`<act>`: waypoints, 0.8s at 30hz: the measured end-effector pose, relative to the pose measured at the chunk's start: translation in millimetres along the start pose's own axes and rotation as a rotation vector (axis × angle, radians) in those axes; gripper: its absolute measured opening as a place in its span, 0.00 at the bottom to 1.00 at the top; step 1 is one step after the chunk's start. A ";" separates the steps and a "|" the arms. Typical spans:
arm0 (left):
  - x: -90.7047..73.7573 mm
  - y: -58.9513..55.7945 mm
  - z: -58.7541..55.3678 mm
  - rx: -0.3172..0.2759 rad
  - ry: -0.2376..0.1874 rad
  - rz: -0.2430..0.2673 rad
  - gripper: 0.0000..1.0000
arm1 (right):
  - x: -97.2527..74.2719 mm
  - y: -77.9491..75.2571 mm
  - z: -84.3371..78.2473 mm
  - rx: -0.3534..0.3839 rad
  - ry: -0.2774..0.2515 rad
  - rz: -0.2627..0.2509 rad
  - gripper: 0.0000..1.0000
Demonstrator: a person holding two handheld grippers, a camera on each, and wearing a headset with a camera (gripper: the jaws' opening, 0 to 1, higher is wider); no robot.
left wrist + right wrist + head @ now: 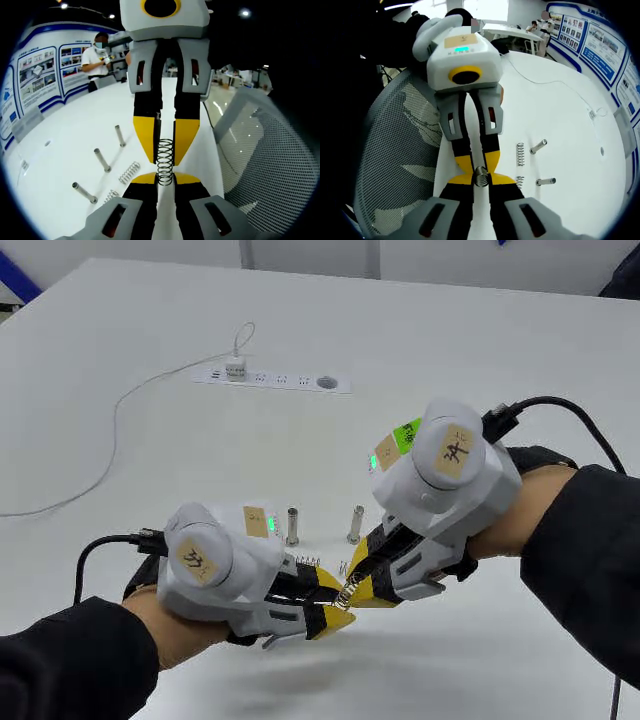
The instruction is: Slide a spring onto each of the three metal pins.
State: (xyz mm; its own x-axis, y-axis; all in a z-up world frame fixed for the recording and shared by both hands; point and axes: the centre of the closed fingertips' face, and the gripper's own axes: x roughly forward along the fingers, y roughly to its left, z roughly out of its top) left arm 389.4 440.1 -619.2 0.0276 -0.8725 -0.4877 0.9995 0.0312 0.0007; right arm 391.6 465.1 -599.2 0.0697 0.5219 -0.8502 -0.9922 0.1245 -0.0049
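Observation:
A small steel spring (pixel 165 162) hangs in the air between my two grippers, which meet tip to tip above the white table (pixel 420 350). My left gripper (pixel 166 179) is shut on the spring's near end. My right gripper (pixel 166 142) closes on its far end from opposite. Seen end-on, the spring (pixel 480 176) sits between the yellow pads of my right gripper (pixel 481 179). Three metal pins (pixel 102 160) stand on the table to the side. Two of these pins (pixel 292 526) show beyond the grippers. Two loose springs (pixel 129 172) lie beside them.
A white power strip (pixel 270 380) with a plugged charger and a trailing cable lies at the back of the table. A grey mesh chair (pixel 270 150) stands by the table's near edge. A person (pixel 97 60) stands far off in the room.

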 end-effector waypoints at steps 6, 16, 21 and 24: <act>-4.0 1.1 3.3 -0.027 -0.018 0.004 0.21 | -4.9 -4.8 -3.1 0.011 0.005 -0.013 0.12; -32.3 11.5 -3.0 -0.053 -0.021 0.061 0.29 | -30.1 -24.0 -25.3 0.046 0.042 -0.066 0.12; -48.6 17.7 -9.5 -0.073 -0.028 0.103 0.30 | -46.2 -36.1 -35.6 0.069 0.061 -0.104 0.12; -57.1 22.2 -12.9 -0.088 -0.035 0.132 0.32 | -54.8 -43.2 -40.7 0.076 0.075 -0.125 0.12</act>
State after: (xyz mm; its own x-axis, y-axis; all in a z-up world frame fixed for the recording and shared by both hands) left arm 409.9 496.9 -602.6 0.1602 -0.8744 -0.4580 0.9821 0.1878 -0.0149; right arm 426.5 396.7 -573.9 0.1809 0.4340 -0.8826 -0.9654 0.2496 -0.0752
